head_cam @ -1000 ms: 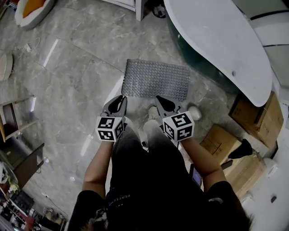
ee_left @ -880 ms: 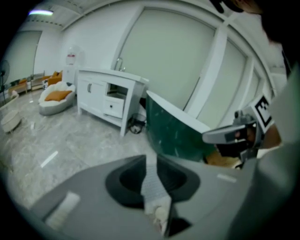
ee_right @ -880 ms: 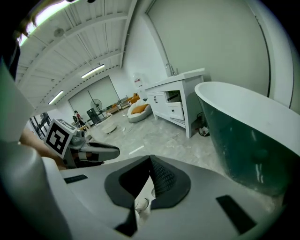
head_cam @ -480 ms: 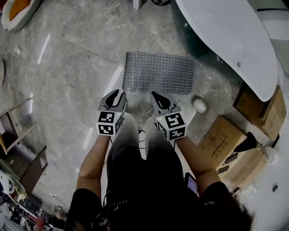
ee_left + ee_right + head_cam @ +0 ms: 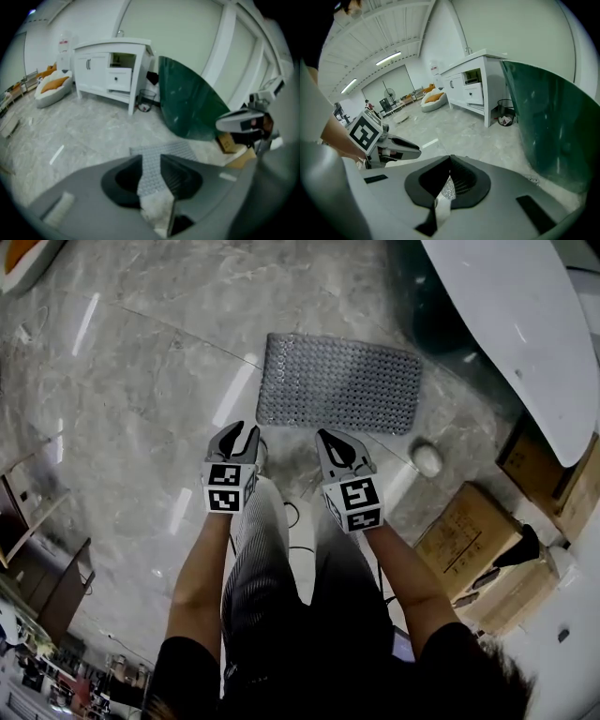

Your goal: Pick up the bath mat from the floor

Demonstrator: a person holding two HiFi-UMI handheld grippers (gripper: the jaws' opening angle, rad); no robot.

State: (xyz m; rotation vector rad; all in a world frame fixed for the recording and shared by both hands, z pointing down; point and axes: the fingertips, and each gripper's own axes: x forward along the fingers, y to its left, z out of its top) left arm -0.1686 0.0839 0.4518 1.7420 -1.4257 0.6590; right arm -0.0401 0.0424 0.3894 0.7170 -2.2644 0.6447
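A: How are the fingers (image 5: 119, 180) of the left gripper (image 5: 246, 430) found?

B: They are seen parted, and they are opening wider. Nothing is held between them; only the bath mat (image 5: 339, 382) and a patch of floor (image 5: 141, 381) are seen through the gap.

A: And the right gripper (image 5: 328, 435)?

B: Its fingers (image 5: 465, 182) are brought together at the tips. Nothing is gripped; a thin sliver of the ground is glimpsed through the slit lower down.

A: Where are both grippers held?

B: They are held side by side above the floor, out in front of the person's legs (image 5: 281, 577), with the tips pointed towards the mat. The mat is not touched by either.

A: Where is the mat placed?

B: It is laid flat on the marble floor, just ahead of the two grippers, its long edge turned towards them.

A: What is found around it?

B: A green panel (image 5: 192, 103) is stood past its far right corner, under a white curved top (image 5: 506, 324). A small pale round thing (image 5: 427, 458) is seen near its near right corner, and cardboard boxes (image 5: 459, 531) are stacked further right. A white cabinet (image 5: 112, 70) is seen well beyond the mat.
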